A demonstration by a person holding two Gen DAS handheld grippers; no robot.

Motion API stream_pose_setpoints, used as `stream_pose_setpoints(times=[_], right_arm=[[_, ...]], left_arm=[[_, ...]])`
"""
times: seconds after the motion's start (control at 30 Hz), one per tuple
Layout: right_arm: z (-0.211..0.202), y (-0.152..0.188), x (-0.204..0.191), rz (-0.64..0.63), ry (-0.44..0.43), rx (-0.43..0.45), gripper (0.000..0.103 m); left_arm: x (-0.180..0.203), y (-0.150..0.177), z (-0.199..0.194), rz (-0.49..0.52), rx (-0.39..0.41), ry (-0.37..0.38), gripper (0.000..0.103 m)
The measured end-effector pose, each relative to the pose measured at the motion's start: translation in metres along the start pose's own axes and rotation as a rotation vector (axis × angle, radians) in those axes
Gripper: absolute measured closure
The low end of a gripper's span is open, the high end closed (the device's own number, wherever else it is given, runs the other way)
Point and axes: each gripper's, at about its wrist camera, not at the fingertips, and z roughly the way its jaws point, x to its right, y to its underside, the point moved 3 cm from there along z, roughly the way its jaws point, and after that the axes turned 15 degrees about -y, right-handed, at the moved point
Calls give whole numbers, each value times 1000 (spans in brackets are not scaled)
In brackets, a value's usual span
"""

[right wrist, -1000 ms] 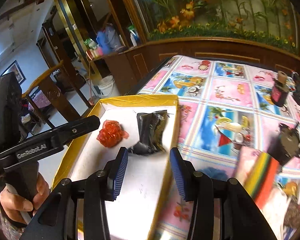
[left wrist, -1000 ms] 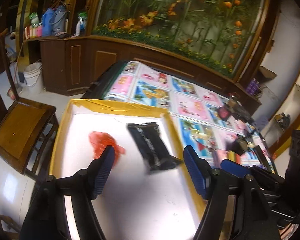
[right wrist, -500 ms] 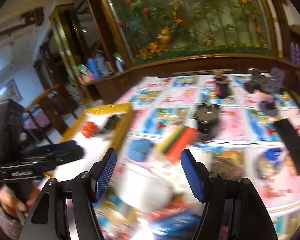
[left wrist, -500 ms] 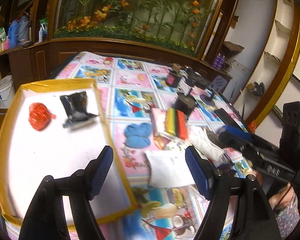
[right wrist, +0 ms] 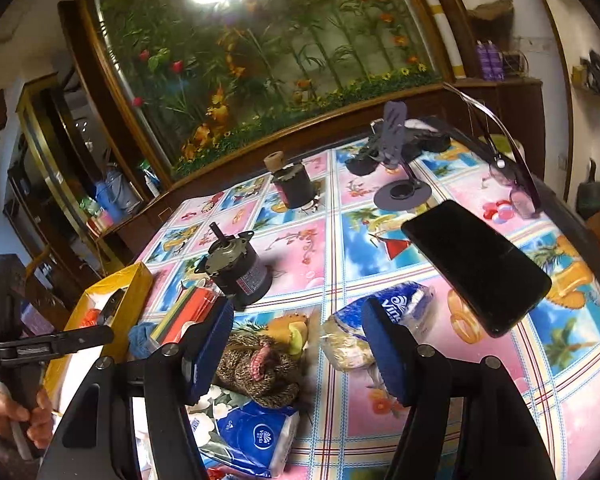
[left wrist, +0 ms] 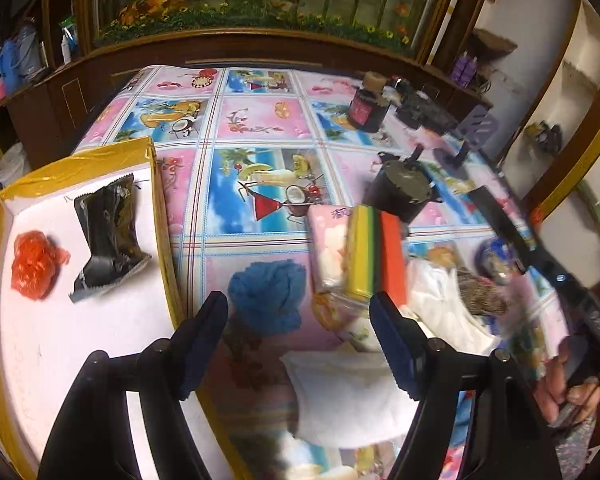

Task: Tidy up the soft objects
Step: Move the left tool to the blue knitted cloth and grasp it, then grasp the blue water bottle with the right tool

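Note:
A yellow-rimmed white tray (left wrist: 156, 184) holds a red crumpled bag (left wrist: 36, 264) and a black packet (left wrist: 108, 232). On the patterned cloth lie a blue knit ball (left wrist: 268, 296), a rainbow sponge stack (left wrist: 374, 252), a pink pack (left wrist: 328, 244) and a white cloth (left wrist: 348, 396). My left gripper (left wrist: 300, 340) is open and empty, above the blue ball and white cloth. My right gripper (right wrist: 296, 344) is open and empty, over a brown knit item (right wrist: 260, 368) and tissue packs (right wrist: 384, 320). A blue tissue pack (right wrist: 252, 436) lies below it.
Two small motors (right wrist: 236, 268) (right wrist: 294, 186), a black phone (right wrist: 476, 264), a purple phone stand (right wrist: 400, 188) and glasses (right wrist: 516, 184) sit on the table. A wooden cabinet and flower mural stand behind. The tray overhangs the table's left side.
Both grippers have swung right, away from the tray, to the pile of soft things on the cloth. The black packet now lies in the tray. Both stay open.

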Motion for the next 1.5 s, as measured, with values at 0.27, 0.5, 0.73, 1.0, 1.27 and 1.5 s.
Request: stream_pose_setpoints(times=[0.27, 0.5, 0.73, 1.0, 1.27, 1.5], right_arm=[[-1, -2, 1, 22, -31, 6, 32], [-2, -2, 7, 59, -43, 13, 32], [-2, -2, 14, 84, -27, 13, 32], [0, -1, 44, 199, 65, 0, 32], [11, 4, 54, 202, 160, -42, 32], [43, 1, 59, 188, 247, -115, 33]], left_arm=[[6, -8, 34, 22, -84, -34, 37], [5, -5, 56, 16, -139, -71, 42], [0, 2, 50, -34, -121, -71, 61], [14, 12, -28, -134, 136, 69, 60], [52, 25, -22, -129, 242, 137, 60], [48, 27, -10, -109, 210, 127, 60]])
